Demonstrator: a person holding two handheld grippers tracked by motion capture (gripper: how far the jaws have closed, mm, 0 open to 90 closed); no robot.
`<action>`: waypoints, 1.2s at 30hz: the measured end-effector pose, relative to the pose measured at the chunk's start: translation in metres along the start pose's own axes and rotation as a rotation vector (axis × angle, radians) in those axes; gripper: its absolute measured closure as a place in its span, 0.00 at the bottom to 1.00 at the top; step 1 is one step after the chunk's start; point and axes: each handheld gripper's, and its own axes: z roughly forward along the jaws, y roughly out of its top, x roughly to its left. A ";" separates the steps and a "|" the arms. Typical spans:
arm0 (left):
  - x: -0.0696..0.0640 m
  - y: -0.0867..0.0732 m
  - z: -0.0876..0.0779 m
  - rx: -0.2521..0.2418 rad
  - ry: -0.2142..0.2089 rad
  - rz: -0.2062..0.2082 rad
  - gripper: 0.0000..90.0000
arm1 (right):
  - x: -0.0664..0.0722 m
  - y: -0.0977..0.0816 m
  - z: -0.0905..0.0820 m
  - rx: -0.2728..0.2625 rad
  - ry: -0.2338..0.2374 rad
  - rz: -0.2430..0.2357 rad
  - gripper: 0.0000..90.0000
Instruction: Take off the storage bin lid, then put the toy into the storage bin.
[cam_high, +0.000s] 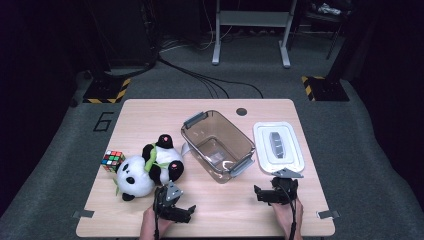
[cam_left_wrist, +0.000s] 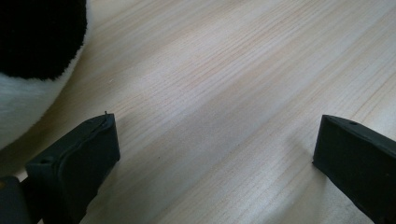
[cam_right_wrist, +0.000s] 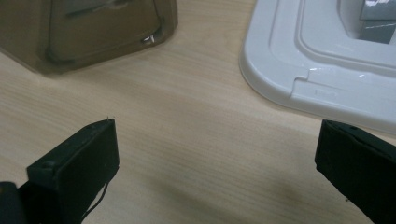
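High view: left gripper (cam_high: 192, 209) near plush panda (cam_high: 145, 169), right gripper (cam_high: 256, 191) near white lid (cam_high: 278, 146); both jaws wide apart, holding nothing. Brown bin (cam_high: 218, 145) at table centre, empty. Judged: nothing packed yet, everything left.

The high view is looking forward and down over the whole worktop (cam_high: 210, 200). The left claw's (cam_left_wrist: 217, 140) camera is skimming close over wood beside the panda (cam_left_wrist: 28, 60). The right claw's (cam_right_wrist: 217, 144) camera is facing the bin (cam_right_wrist: 93, 32) and lid (cam_right_wrist: 317, 70), both also lying in the high view.
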 end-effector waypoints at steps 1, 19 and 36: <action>0.000 0.000 0.000 0.000 0.000 0.000 0.00 | 0.000 -0.003 0.000 0.003 -0.001 -0.009 0.00; 0.000 0.000 0.000 -0.004 0.004 0.003 0.00 | 0.007 -0.019 0.009 0.028 -0.045 -0.065 0.00; -0.001 -0.001 0.000 -0.025 0.019 -0.010 0.00 | 0.008 -0.019 0.009 0.021 -0.056 -0.058 0.00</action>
